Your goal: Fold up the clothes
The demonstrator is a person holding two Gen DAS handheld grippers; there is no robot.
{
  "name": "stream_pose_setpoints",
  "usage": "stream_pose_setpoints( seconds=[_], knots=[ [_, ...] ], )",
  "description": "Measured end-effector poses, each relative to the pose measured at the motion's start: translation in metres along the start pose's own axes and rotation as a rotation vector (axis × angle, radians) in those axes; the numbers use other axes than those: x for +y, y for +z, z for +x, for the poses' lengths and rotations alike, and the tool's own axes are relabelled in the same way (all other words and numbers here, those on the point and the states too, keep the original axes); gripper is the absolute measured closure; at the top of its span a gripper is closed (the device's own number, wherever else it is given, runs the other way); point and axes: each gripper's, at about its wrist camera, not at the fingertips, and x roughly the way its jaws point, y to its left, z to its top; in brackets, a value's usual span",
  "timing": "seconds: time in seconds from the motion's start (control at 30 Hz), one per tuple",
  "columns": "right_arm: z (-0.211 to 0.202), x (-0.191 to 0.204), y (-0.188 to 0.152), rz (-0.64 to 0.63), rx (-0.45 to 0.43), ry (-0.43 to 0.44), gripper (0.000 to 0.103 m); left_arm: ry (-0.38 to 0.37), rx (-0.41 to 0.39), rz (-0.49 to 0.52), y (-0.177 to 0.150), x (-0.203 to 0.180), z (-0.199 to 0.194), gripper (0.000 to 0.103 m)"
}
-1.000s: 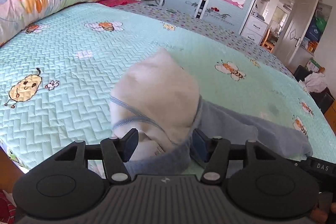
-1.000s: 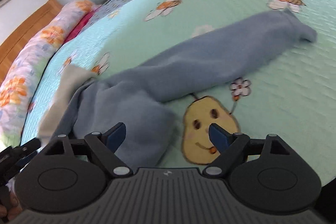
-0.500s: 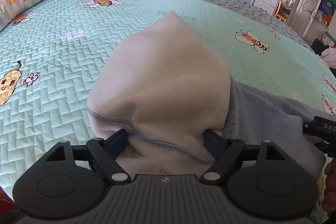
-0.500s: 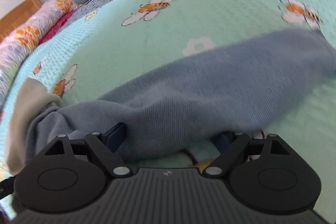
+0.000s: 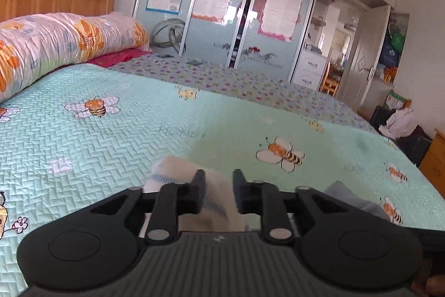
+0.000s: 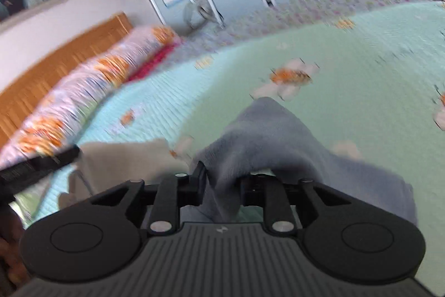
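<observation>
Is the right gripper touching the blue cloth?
Touching. The right wrist view shows the right gripper shut on a bunched fold of the blue cloth.

A fold of the blue garment is pinched in the right claw above the mint bedspread, with cream fabric seen at near left.

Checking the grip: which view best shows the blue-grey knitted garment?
The right wrist view: the blue-grey knitted garment bunches up, pinched between the right gripper fingers. The left wrist view catches only a sliver low on the right.
</observation>
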Motion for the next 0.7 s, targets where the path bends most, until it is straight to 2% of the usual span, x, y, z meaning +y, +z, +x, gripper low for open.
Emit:
stream_pose_setpoints(
  seconds=[0.03,0.1,0.17,0.27,0.3,0.37,0.4,0.47,0.5,0.53,0.57,0.6,0.63,0.7],
  knots=[
    [0.003,-0.007,-0.007,0.019,0.036,-0.040,0.061,0.016,0.037,-0.007,-0.012,0.004,-0.001,0.055],
    [0.002,-0.022,-0.029,0.127,0.123,-0.063,0.052,0.050,0.109,-0.026,-0.036,0.013,-0.004,0.054],
    [-0.007,-0.024,-0.048,0.148,0.160,-0.031,0.050,0.076,0.156,-0.063,-0.059,0.026,-0.010,0.047],
    [-0.020,-0.002,-0.065,0.041,0.161,-0.012,0.034,0.087,0.226,-0.114,-0.083,0.042,-0.017,0.043],
    [-0.024,0.006,-0.070,0.004,0.161,-0.005,0.022,0.088,0.245,-0.127,-0.090,0.047,-0.019,0.043],
    [-0.020,0.023,-0.084,-0.090,0.182,-0.019,0.019,0.095,0.260,-0.125,-0.096,0.049,-0.023,0.040],
    [-0.017,0.027,-0.091,-0.127,0.188,-0.041,0.019,0.101,0.268,-0.120,-0.098,0.048,-0.023,0.034],
    [-0.010,0.037,-0.103,-0.201,0.199,-0.085,0.023,0.078,0.286,-0.102,-0.105,0.044,-0.020,0.033],
    [-0.006,0.041,-0.109,-0.238,0.204,-0.107,0.039,0.056,0.300,-0.090,-0.110,0.040,-0.017,0.039],
    [-0.003,0.041,-0.111,-0.279,0.202,-0.116,0.056,0.003,0.296,-0.055,-0.112,0.030,-0.021,0.043],
    [-0.005,0.039,-0.109,-0.292,0.185,-0.129,0.063,-0.056,0.289,-0.017,-0.114,0.018,-0.025,0.046],
    [-0.007,0.037,-0.106,-0.304,0.167,-0.143,0.079,-0.114,0.282,0.022,-0.115,0.007,-0.030,0.051],
    [-0.015,0.031,-0.098,-0.285,0.121,-0.175,0.085,-0.172,0.274,0.061,-0.117,-0.005,-0.034,0.060],
    [-0.032,0.017,-0.079,-0.235,0.029,-0.258,0.086,-0.289,0.257,0.139,-0.120,-0.028,-0.043,0.075]
  ],
)
